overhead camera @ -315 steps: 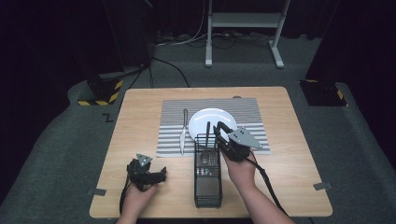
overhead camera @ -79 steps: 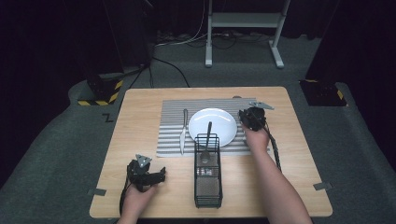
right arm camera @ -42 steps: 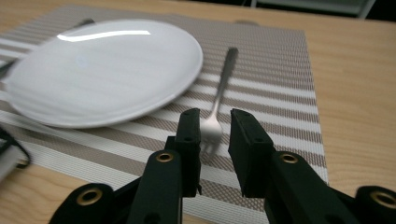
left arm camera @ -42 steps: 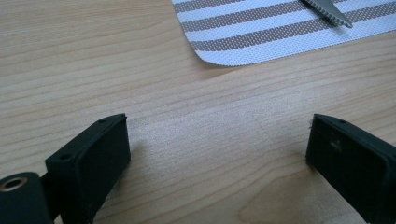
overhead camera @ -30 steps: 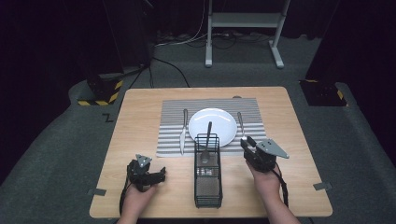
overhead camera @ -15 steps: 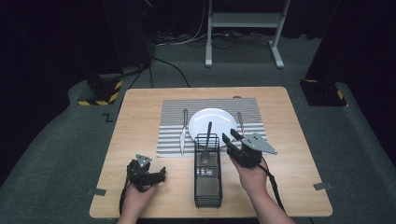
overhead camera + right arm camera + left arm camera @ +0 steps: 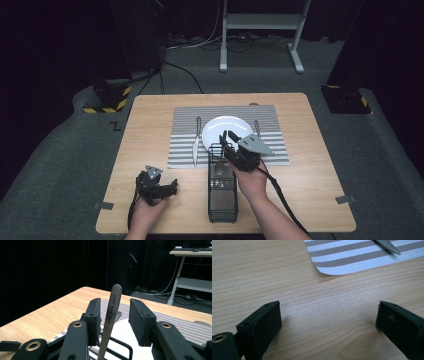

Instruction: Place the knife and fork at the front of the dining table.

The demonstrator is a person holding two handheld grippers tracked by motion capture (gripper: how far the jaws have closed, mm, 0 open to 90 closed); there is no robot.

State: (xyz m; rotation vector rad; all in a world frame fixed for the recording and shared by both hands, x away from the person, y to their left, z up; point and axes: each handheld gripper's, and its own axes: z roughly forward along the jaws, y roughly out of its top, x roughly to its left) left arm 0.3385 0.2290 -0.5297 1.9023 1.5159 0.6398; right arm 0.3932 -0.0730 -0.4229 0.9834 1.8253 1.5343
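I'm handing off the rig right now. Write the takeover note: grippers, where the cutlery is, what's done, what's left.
Right gripper: open, jaws on either side of the handle standing in the wire caddy, not closed on it.
Left gripper: open, idle, low over bare table near the mat corner.
Set on the mat: plate, knife to its left, another utensil to its right.
Probably left: grip the handle, lift it out and place it by the plate.

A dark, curtained lab or studio: a wooden table (image 7: 310,150) stands on grey carpet (image 7: 380,150) amid floor cables (image 7: 182,75), hazard-striped bases (image 7: 107,100) and a white stand (image 7: 260,22).
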